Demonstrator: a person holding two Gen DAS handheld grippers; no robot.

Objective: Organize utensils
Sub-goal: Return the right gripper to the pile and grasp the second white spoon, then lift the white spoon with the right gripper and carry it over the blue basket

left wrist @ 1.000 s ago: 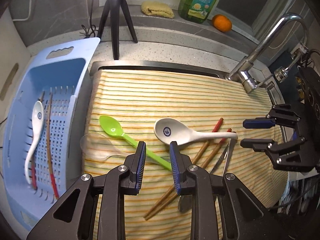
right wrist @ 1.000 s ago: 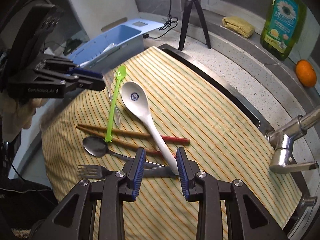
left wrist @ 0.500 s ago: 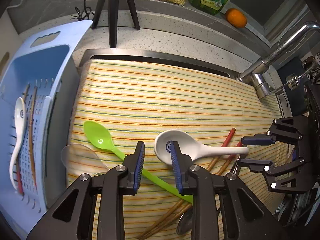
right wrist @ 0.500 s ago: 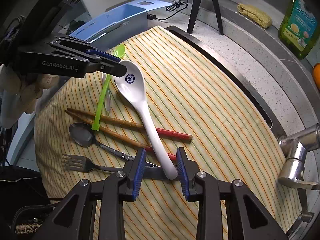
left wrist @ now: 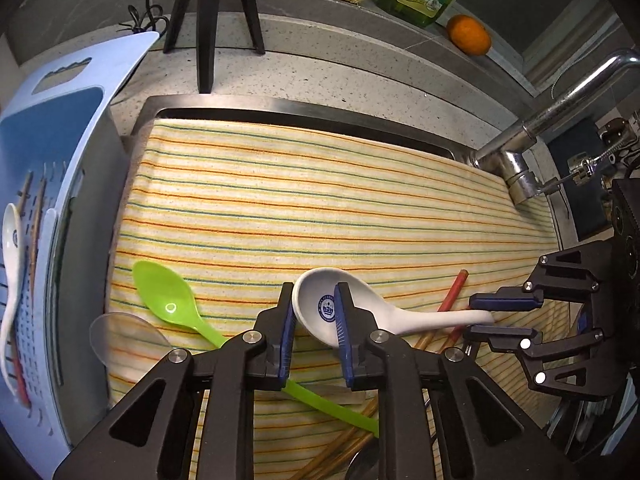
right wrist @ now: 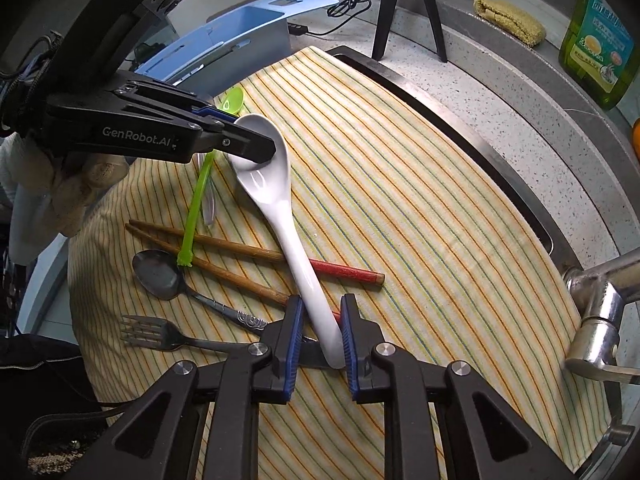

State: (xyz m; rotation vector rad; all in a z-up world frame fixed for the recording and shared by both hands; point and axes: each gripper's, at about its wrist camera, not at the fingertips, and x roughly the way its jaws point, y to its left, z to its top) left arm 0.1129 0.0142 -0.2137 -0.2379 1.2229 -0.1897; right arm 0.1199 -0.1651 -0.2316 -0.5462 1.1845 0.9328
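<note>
a: we have both grippers on the white spoon now. it lies on the striped cloth, handle crossed over the chopsticks.

b: right. the left gripper straddles the rim of the bowl, one pad inside, one outside, and its jaws are closing. the right gripper has the handle end between its jaws, also closing. we cannot tell yet whether those pads press on the handle; there looks to be a sliver of gap on one side.

a: so we let both finish closing before we raise anything. the spoon is glazed and smooth, and we judge it will slip if one side pinches first.

b: agreed. and we lift both ends together, level, so the handle comes clear of the chopsticks without dragging them or the fork and metal spoon beside it.

a: the green spoon lies close to the left jaws. we keep the outer pad off it.

b: then we carry toward the blue basket at the left end of the desk, where another white spoon and chopsticks already lie. we judge the tidy way is to lay ours alongside that spoon, bowl the same way round.

a: and the basket wall is tall, so we go over the rim, not through it.
</note>
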